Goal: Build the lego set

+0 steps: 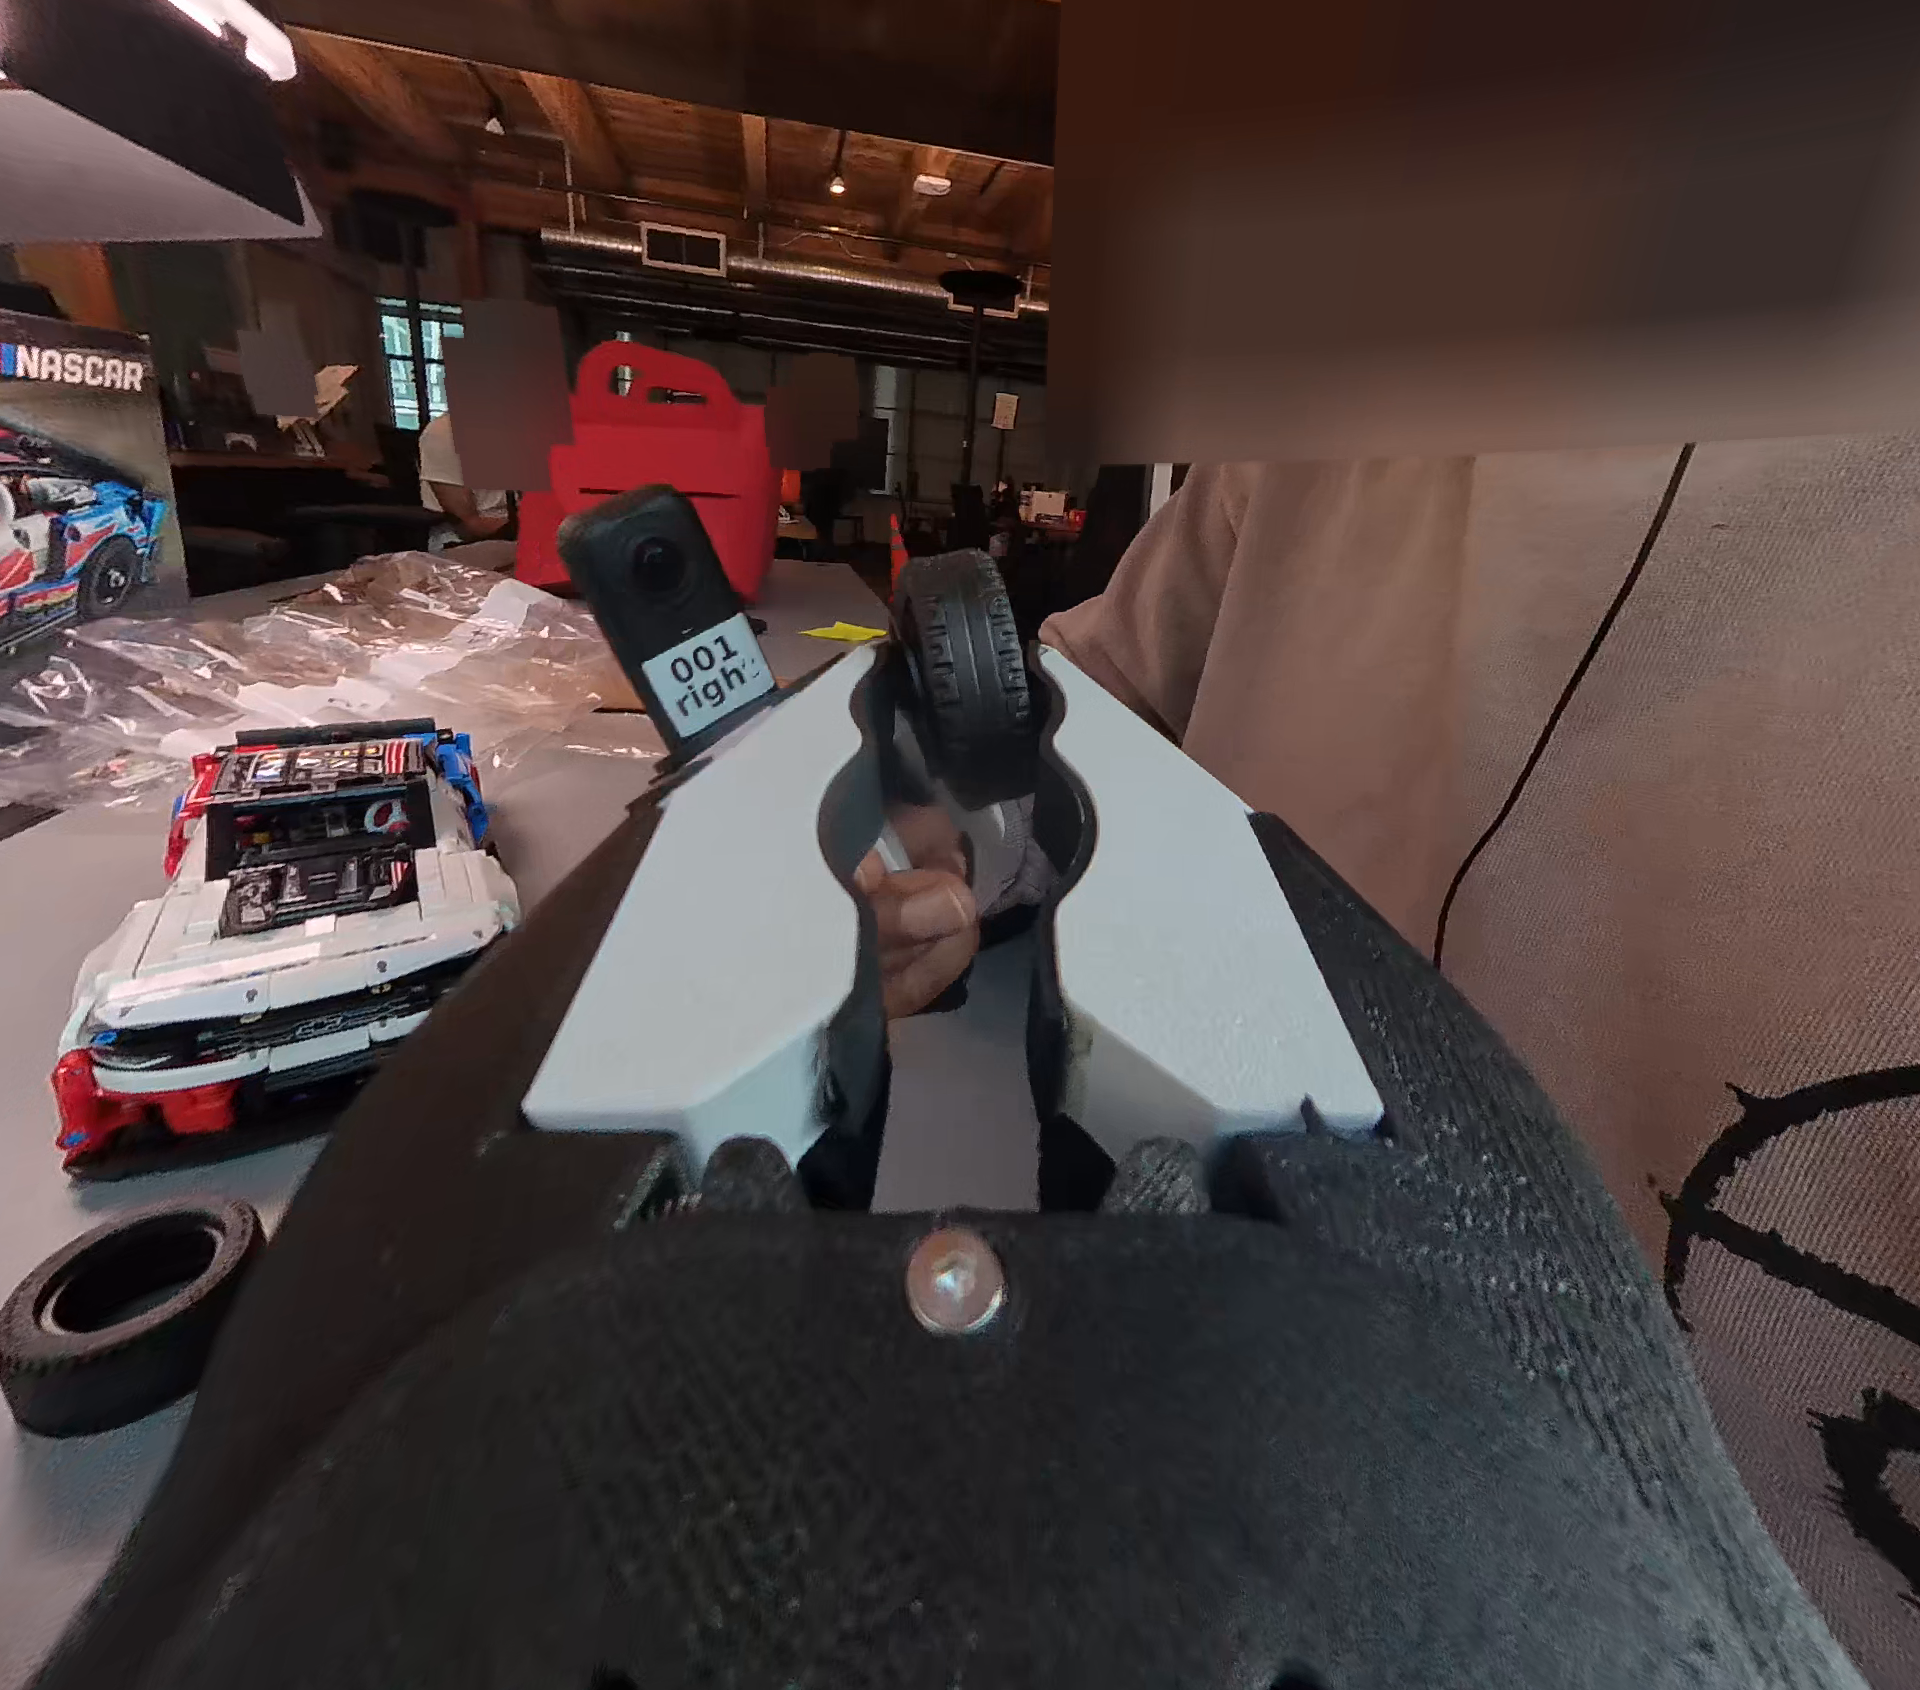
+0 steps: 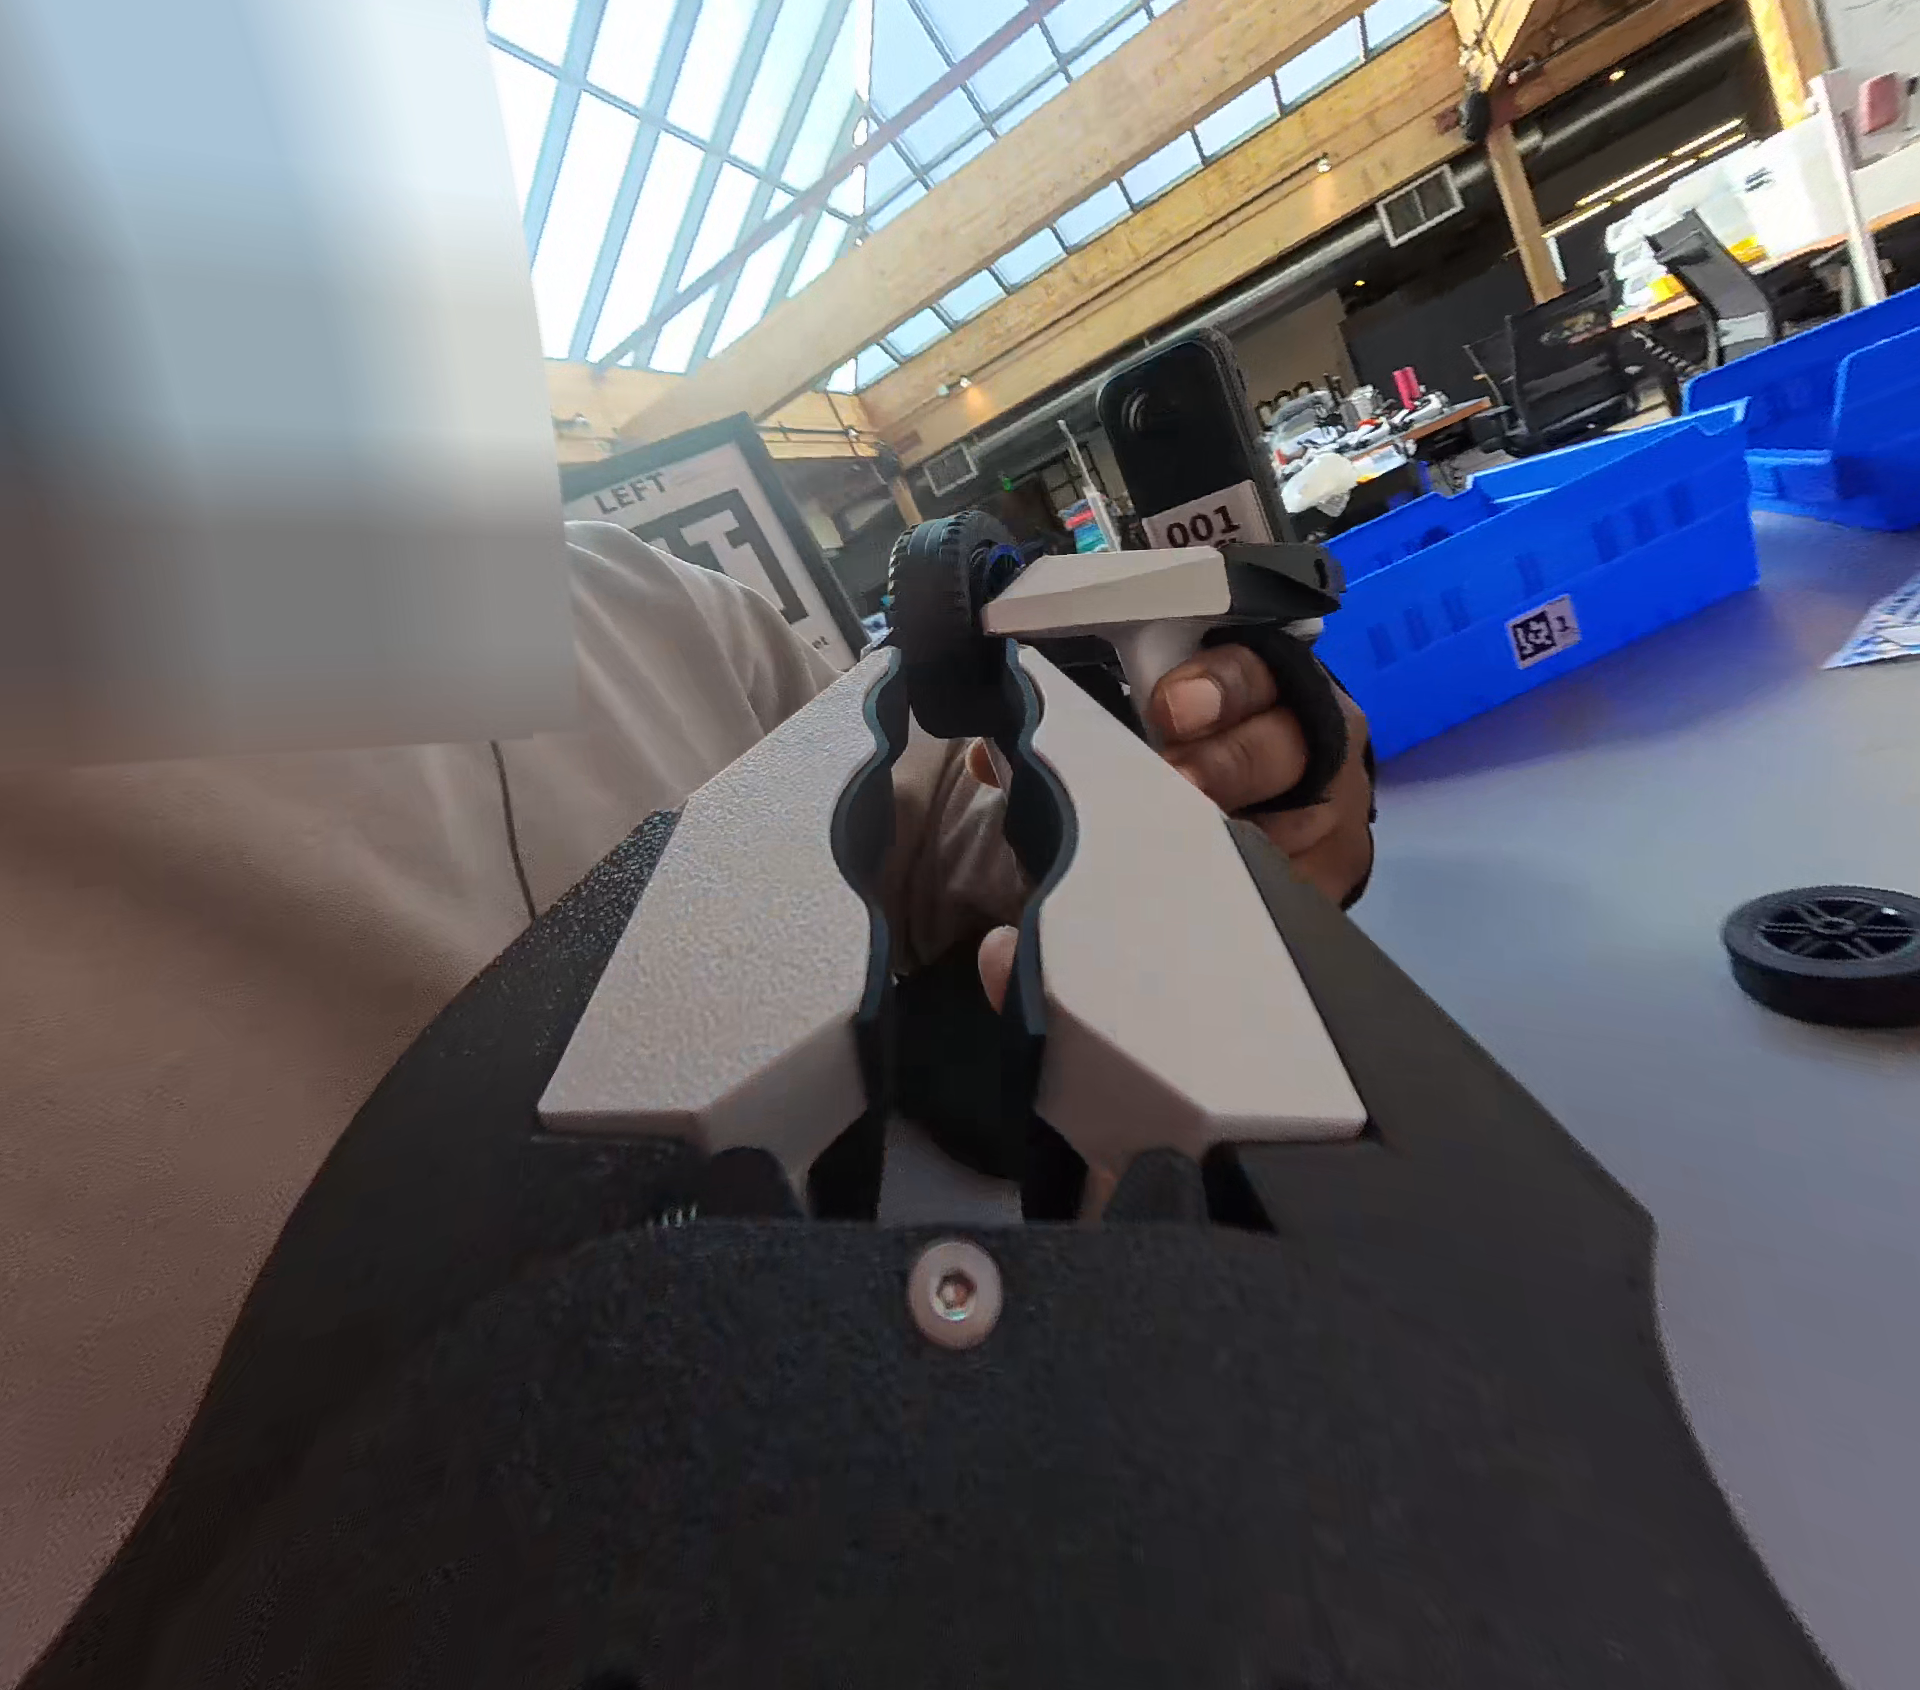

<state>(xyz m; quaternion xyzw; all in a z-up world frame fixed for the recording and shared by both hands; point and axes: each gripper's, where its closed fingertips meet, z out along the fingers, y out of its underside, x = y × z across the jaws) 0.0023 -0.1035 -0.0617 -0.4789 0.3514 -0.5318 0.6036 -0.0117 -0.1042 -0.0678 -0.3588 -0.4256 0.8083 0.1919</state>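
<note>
Car body assembled | wheels pending: tyre and rim loose on table | both jaws clamping one tyre.

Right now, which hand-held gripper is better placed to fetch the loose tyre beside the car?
Left, probably: the loose tyre lies close beside the left hand-held gripper; the right view doesn't show it.

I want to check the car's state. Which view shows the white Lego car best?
The left wrist view: the white Lego car sits whole on the grey table, with its front nearest the camera. The right wrist view does not show it at all.
</note>
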